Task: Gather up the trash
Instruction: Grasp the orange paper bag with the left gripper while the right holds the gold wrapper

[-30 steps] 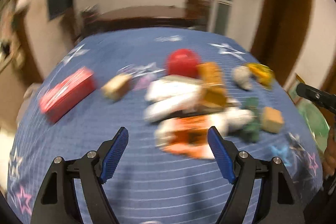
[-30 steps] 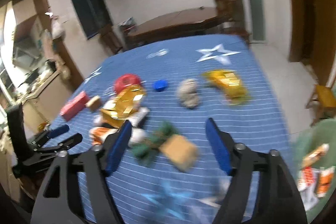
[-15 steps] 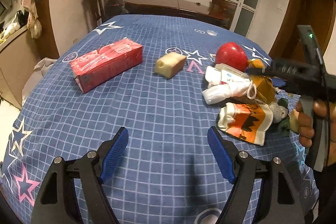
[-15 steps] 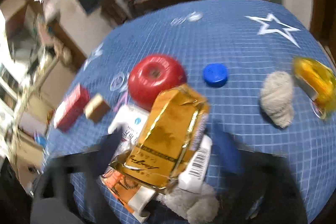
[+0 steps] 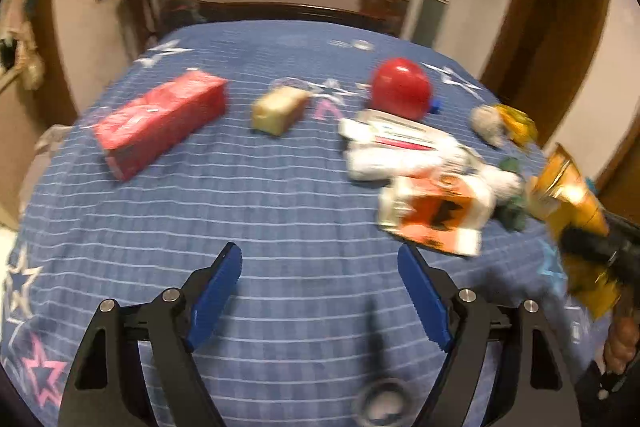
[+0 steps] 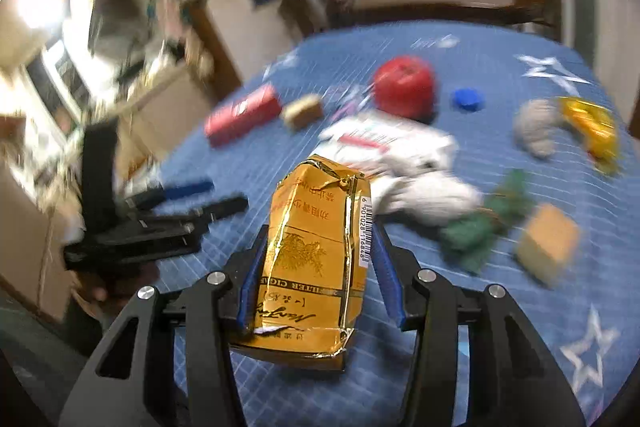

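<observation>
Gold cigarette carton [image 6: 316, 259], crumpled and foil-bright, clamped between the fingers of the right gripper [image 6: 318, 259], long axis running straight out along them, top end pointing toward the pile, bottom end tucked back by the hinge; lifted clear of the blue star-print cloth [image 6: 520, 27], to judge by the left wrist view, where it hangs off the near right edge of the spread. Right fingers just closed in, pads pressing both long sides of the carton. Beyond its tip, touching or nearly so: white crushed cartons [image 6: 392, 143], with the orange-and-white wrapper [image 5: 436, 215] just beside them. Farther out, red apple [image 6: 404, 87], blue bottle cap [image 6: 467, 99], grey wad [image 6: 534, 127], yellow wrapper [image 6: 592, 131], green scrap [image 6: 480, 223] and tan block [image 6: 548, 243] to the right. Left gripper [image 5: 320, 295] spread wide over bare cloth, nothing between the fingers, orange-and-white wrapper just ahead and to the right, so nearer to that hand than to the loaded one. Red box [image 5: 160, 127] and tan sponge-like block [image 5: 280, 109] well apart to the left. No bin visible in either view; likely next, carry-off of the carton, direction unclear.
</observation>
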A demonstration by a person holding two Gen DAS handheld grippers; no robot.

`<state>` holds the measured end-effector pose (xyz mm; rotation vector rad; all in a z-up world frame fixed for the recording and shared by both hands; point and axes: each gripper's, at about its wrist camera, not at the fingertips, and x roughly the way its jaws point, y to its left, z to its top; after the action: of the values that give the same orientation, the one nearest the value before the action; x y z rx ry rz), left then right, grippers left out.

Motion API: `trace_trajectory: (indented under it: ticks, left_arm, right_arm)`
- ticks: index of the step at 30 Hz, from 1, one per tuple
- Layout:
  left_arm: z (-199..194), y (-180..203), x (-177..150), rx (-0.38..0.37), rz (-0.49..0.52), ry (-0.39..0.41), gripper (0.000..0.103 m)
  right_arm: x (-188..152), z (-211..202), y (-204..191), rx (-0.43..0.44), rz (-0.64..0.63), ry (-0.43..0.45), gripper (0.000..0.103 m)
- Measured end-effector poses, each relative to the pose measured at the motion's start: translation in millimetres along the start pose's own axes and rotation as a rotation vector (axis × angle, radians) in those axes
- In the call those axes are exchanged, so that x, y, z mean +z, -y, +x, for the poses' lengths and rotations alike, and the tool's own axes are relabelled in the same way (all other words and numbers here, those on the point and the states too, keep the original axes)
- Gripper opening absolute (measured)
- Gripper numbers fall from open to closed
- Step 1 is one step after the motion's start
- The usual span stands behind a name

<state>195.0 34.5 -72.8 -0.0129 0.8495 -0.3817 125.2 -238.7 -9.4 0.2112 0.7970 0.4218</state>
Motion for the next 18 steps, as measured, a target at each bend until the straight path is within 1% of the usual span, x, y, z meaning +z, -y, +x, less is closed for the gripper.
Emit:
trace_trajectory:
  ticks: [2, 5, 7, 8, 9, 11, 13, 15, 18]
  left_arm:
    - [4, 13, 2, -0.017, 0.034, 0.007, 0.081]
    - [13, 40, 5, -0.041, 0.079, 0.02, 0.081]
    - [18, 57, 7, -0.06, 0.12, 0.02, 0.086]
    - [22, 65, 8, -0.071, 0.14, 0.025, 0.09]
    - [27, 71, 9, -0.07, 0.149, 0.024, 0.091]
    - [39, 78, 12, -0.054, 0.15, 0.01, 0.091]
    - [52, 82, 17, -0.06, 0.136, -0.008, 0.091]
    - [65, 86, 18, -0.034, 0.138, -0.03, 0.091]
    - [77, 87, 20, -0.038, 0.133, -0.055, 0.091]
  right_arm:
    - [-4, -19, 11, -0.016, 0.046, 0.036, 0.048]
    - [-12, -36, 29, -0.041, 0.09, 0.055, 0.048]
    - [-15, -39, 36, -0.046, 0.106, 0.055, 0.048]
    - [-17, -40, 39, -0.045, 0.115, 0.054, 0.048]
    - [-18, -41, 43, -0.043, 0.127, 0.056, 0.048]
    - [-22, -40, 51, -0.033, 0.142, 0.059, 0.048]
    - [-23, -37, 56, -0.027, 0.149, 0.058, 0.049]
    - [-24, -32, 55, -0.019, 0.153, 0.058, 0.049]
    - [-26, -26, 59, -0.016, 0.165, 0.058, 0.049]
